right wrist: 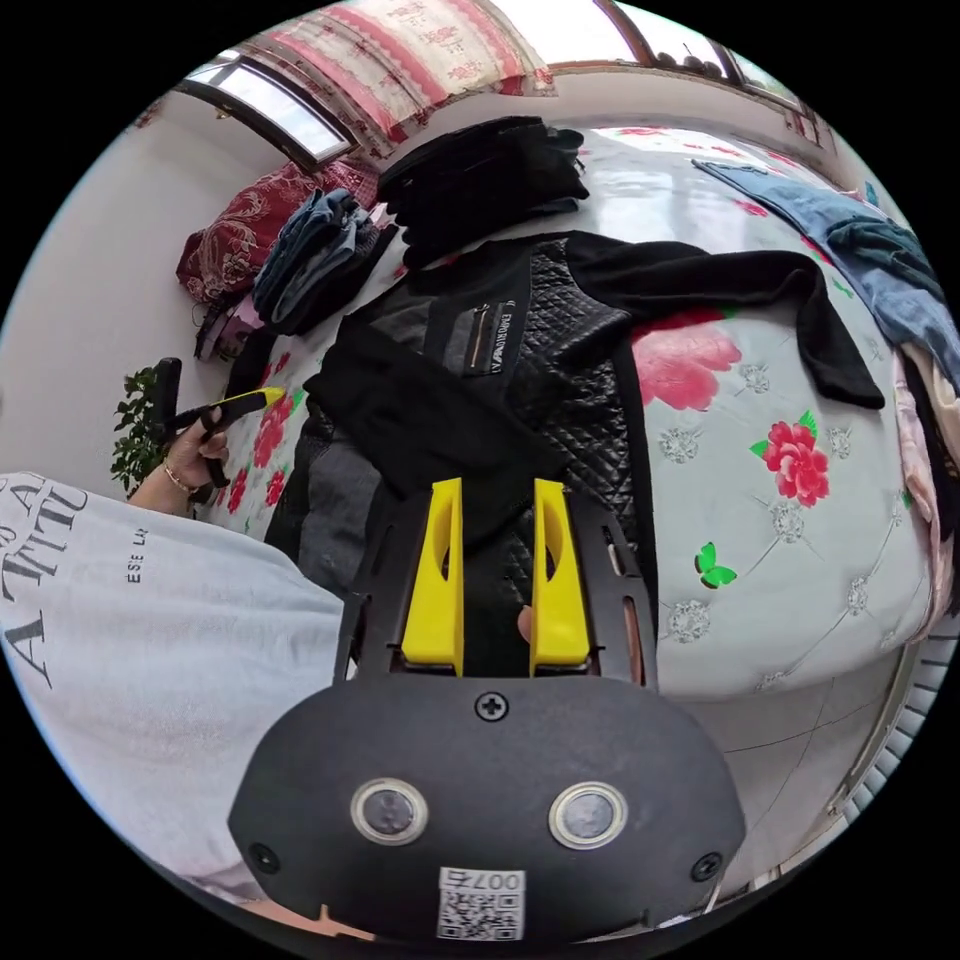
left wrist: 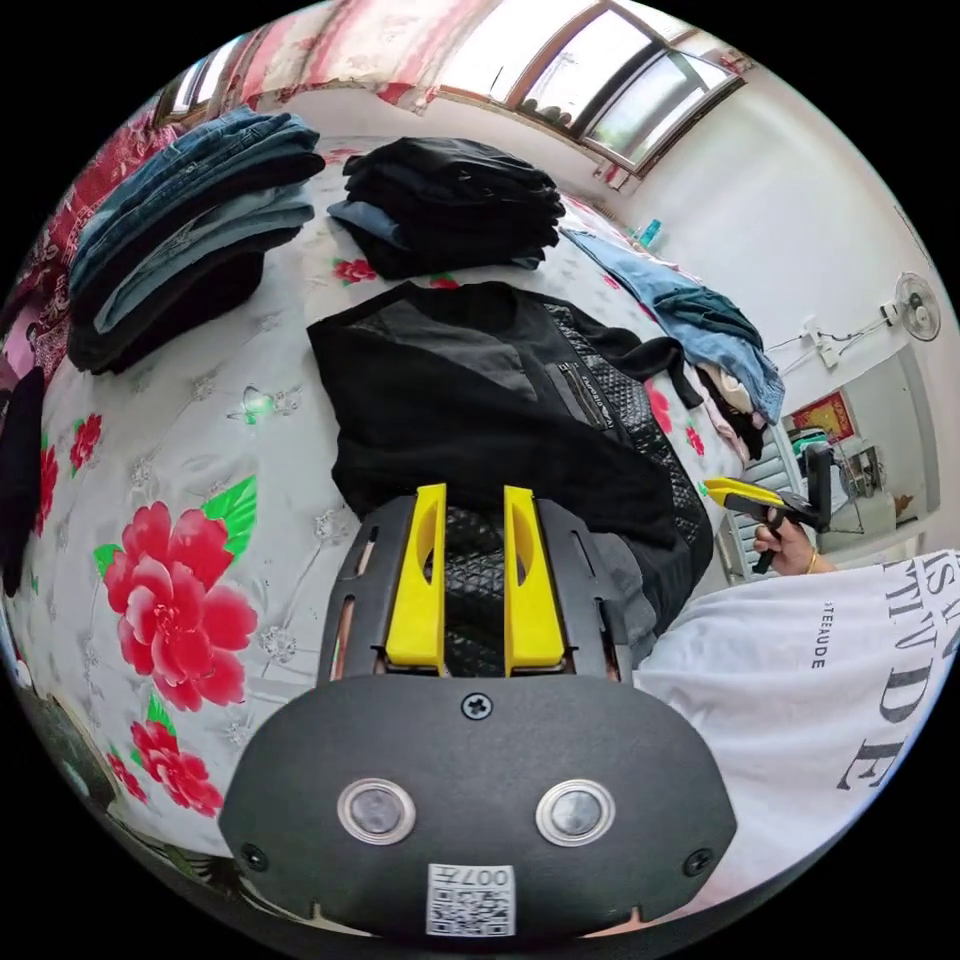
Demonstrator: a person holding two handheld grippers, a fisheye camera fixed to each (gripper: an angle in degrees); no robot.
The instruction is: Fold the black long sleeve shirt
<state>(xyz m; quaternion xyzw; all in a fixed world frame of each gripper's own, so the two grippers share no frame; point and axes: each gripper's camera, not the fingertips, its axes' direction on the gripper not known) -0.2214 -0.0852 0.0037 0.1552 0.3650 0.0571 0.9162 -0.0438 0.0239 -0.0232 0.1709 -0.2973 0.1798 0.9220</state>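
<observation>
Shirt: black long sleeve shirt with quilted panels (right wrist: 560, 340) — spread on my floral white bedsheet (right wrist: 800, 520), one sleeve folded across its front, the other stretched out.
Left hand-held gripper (left wrist: 474, 500): yellow jaws apart, over the hem.
Right hand-held gripper (right wrist: 497, 495): jaws apart — hovering at the folded sleeve.
Behind: folded denim stack (left wrist: 190, 230).

Black long sleeve shirt (right wrist: 520, 350) lies flat on the floral bed (right wrist: 800, 520), centre of frame in both views. Quilted panel faces up. One sleeve is folded diagonally across the body; the other extends outward toward the right of the right gripper view.
</observation>
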